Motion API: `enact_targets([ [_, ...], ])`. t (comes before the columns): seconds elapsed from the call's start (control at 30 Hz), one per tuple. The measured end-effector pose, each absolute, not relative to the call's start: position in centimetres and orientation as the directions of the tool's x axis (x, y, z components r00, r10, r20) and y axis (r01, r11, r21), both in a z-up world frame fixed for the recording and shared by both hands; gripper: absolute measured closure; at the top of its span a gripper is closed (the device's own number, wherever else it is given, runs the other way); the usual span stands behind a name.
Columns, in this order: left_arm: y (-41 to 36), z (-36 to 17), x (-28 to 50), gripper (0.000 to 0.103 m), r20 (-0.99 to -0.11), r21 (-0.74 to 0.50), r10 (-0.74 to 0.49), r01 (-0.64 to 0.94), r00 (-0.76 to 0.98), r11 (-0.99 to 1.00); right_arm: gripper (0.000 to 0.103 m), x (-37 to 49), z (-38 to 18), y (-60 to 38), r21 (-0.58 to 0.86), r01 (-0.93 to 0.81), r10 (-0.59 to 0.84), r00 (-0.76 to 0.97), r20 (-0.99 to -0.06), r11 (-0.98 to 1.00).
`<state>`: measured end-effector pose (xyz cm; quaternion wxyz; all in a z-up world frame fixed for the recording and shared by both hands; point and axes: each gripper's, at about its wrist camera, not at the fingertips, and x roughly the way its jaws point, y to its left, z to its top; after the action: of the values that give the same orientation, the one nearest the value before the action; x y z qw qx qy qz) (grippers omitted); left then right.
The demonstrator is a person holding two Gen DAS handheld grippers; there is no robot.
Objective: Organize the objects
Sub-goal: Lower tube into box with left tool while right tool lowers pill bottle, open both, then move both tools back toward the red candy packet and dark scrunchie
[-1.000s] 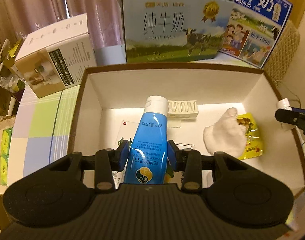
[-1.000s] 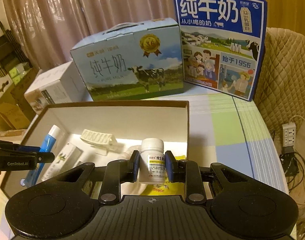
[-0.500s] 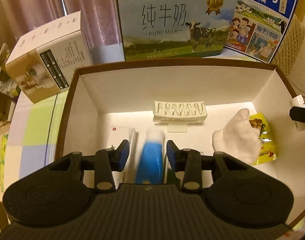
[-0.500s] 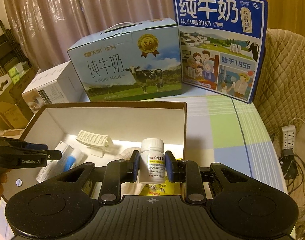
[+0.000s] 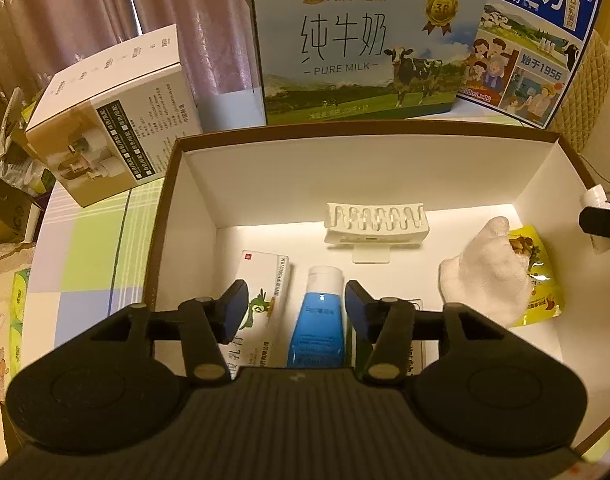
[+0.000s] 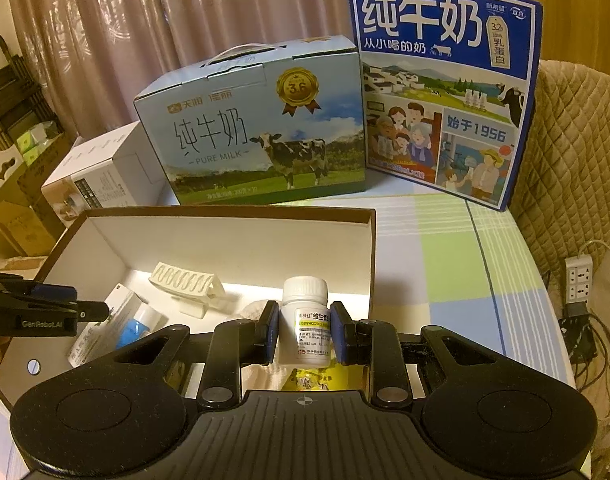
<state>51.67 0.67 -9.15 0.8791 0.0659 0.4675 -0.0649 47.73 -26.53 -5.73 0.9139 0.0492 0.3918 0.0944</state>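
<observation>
A blue tube with a white cap [image 5: 319, 320] lies on the floor of the open cardboard box [image 5: 385, 168], between a white medicine carton [image 5: 265, 292] and another flat pack. My left gripper [image 5: 296, 306] hovers above the tube, open, its pads clear of it. In the right wrist view the right gripper [image 6: 305, 330] is shut on a white pill bottle [image 6: 307, 320], held upright over the box's right part. The left gripper [image 6: 85, 312] shows at that view's left edge, above the tube [image 6: 139, 326].
Inside the box also lie a white ridged plastic holder [image 5: 377, 224], a white cloth [image 5: 489, 276] and a yellow snack pouch [image 5: 541, 280]. Two milk cartons [image 5: 365, 48] [image 6: 445, 92] and a white product box [image 5: 113, 120] stand behind it. A power strip [image 6: 579, 280] hangs at right.
The left gripper opened and let go of the blue tube, which now lies on the box floor; the gripper drew back upward. The right gripper kept the pill bottle nearly still.
</observation>
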Motion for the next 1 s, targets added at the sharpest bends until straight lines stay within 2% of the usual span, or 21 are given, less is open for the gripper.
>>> enact_targets([
  [0.33,0.6,-8.4,50.7,0.034,-0.811,0.082,-0.043,0.186,0.584,0.979,0.077,47.9,-5.1,-25.3,0.096,-0.174,0.194,0.73,-0.655,0.98],
  [0.4,0.6,-8.1,50.4,0.029,-0.805,0.07,-0.054,0.184,0.59,0.98,0.06,47.7,-5.0,-25.2,0.092,-0.173,0.191,0.738,-0.647,0.981],
  [0.43,0.7,-7.9,50.2,0.027,-0.803,0.064,-0.059,0.183,0.594,0.981,0.045,47.5,-4.9,-25.2,0.092,-0.172,0.191,0.746,-0.638,0.981],
  [0.47,0.6,-7.8,50.0,0.026,-0.799,0.061,-0.063,0.184,0.598,0.981,0.036,47.2,-4.7,-25.2,0.094,-0.172,0.192,0.759,-0.622,0.981],
  [0.77,0.7,-5.6,47.0,0.015,-0.761,0.02,-0.108,0.189,0.639,0.982,0.03,43.7,-2.9,-25.1,0.129,-0.192,0.232,0.795,-0.561,0.973],
  [1.0,0.8,-3.0,42.9,0.012,-0.71,-0.01,-0.138,0.186,0.69,0.982,0.028,39.3,-1.5,-26.2,0.233,-0.18,0.277,0.816,-0.507,0.956],
])
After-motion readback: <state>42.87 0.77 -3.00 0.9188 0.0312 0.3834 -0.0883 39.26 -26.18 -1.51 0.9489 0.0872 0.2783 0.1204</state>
